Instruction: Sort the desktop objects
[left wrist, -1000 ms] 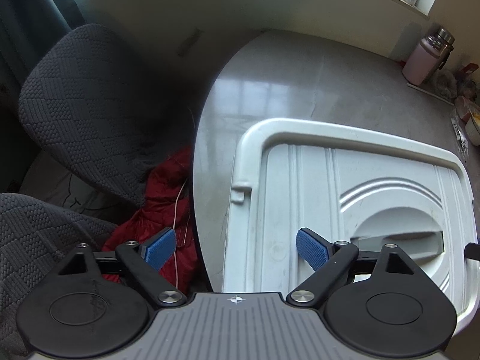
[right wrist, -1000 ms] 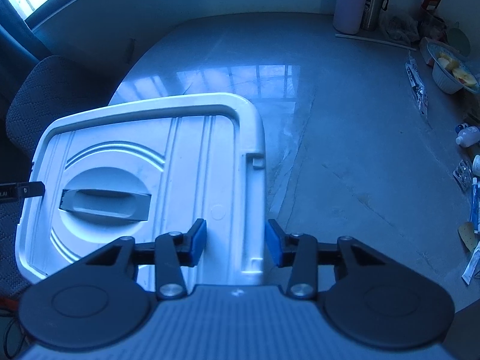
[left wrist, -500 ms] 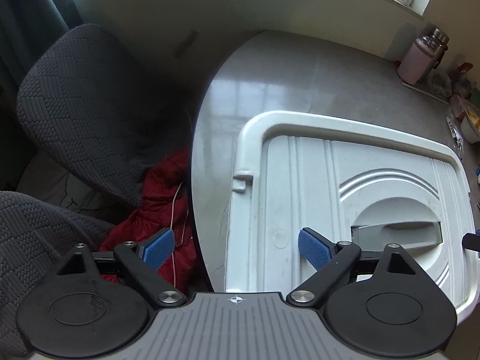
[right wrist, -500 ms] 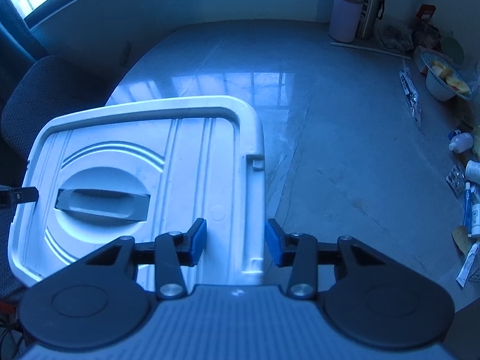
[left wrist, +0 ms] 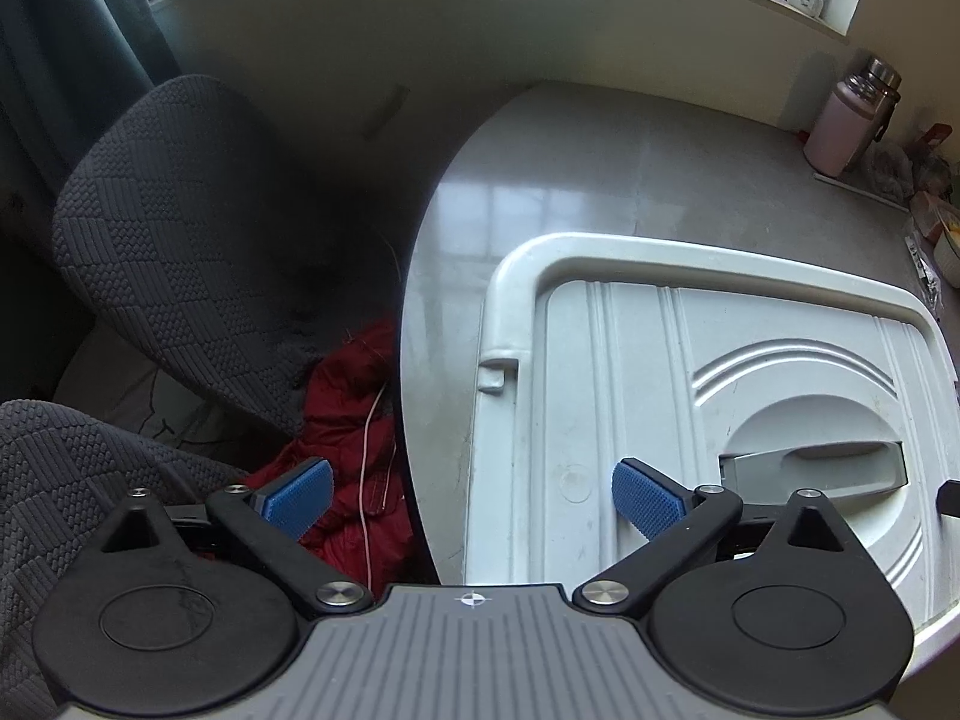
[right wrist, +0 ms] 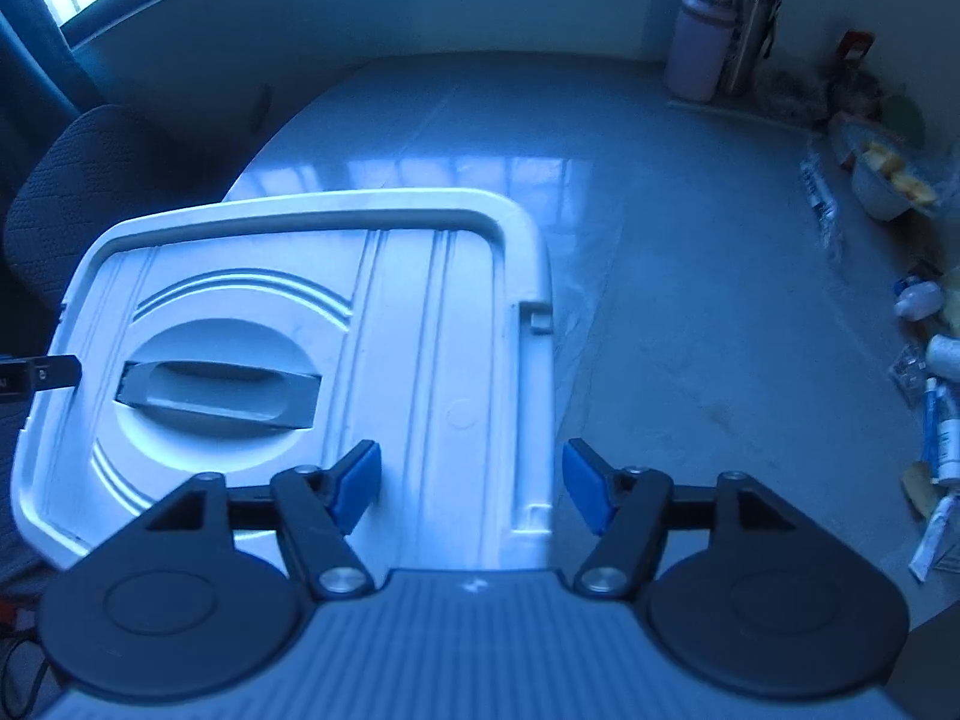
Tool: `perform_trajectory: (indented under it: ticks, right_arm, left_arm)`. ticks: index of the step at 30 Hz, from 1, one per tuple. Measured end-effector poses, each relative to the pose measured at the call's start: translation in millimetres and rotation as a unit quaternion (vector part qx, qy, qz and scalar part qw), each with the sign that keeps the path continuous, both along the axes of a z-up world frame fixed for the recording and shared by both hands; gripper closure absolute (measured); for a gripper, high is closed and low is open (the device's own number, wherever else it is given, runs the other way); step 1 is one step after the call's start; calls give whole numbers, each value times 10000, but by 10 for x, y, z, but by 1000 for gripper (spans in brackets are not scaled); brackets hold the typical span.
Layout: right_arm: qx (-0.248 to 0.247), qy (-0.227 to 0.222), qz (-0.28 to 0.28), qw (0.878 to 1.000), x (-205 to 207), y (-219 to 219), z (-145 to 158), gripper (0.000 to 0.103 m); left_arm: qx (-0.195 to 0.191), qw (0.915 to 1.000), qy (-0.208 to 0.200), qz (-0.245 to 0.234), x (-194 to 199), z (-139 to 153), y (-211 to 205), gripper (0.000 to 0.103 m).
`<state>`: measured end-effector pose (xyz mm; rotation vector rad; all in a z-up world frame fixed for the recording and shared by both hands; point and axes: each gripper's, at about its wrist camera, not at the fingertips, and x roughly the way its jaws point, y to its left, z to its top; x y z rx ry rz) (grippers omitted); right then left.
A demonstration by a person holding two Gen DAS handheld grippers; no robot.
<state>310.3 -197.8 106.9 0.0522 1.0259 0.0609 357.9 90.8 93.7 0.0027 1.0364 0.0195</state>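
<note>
A white storage box with its lid (left wrist: pixel 708 360) on and a grey handle (left wrist: pixel 816 468) stands at the near left of the grey table; it also shows in the right wrist view (right wrist: pixel 420 312). My left gripper (left wrist: pixel 474 498) is open and empty, straddling the box's left rim above the table edge. My right gripper (right wrist: pixel 474 486) is open and empty, straddling the box's right rim. Small desktop objects, tubes (right wrist: pixel 942 438) and bottles (right wrist: pixel 918 297), lie at the table's right edge.
A pink flask (right wrist: pixel 699 48) and a steel flask (right wrist: pixel 750 36) stand at the back right. A bowl of food (right wrist: pixel 888 180) sits beside them. A dark chair (left wrist: pixel 198 228) with a red garment (left wrist: pixel 354 396) is left of the table.
My right gripper has opened wider around the box's right rim. Both views have drawn back a little from the box. The left gripper stays open.
</note>
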Motion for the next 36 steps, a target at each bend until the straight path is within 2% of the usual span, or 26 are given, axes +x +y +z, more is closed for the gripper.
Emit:
perform_trajectory:
  ticks: [5, 14, 20, 24, 30, 36]
  right_arm:
    - [-66, -537, -158, 9984, -234, 23, 152, 29]
    - [378, -972, -509, 9932, -792, -14, 181, 26]
    - [393, -1191, -523, 9907, -1153, 48, 87, 24]
    - [314, -1443, -389, 9883, -1358, 120, 18, 23]
    - [-58, -1898, -94, 9818, -1721, 227, -185, 16]
    - [252, -2035, -157, 9786, -2081, 233, -594, 13]
  left_arm:
    - [257, 9992, -271, -118, -144, 84, -107, 2]
    - [239, 9966, -654, -431, -599, 220, -196, 2]
    - [137, 9945, -954, -404, -989, 221, -116, 2]
    - [46, 9936, -1074, -353, -1294, 156, -83, 2]
    - [75, 9871, -1549, -399, -1886, -27, -187, 2]
    - [60, 9818, -1876, -277, -2486, -418, -393, 2]
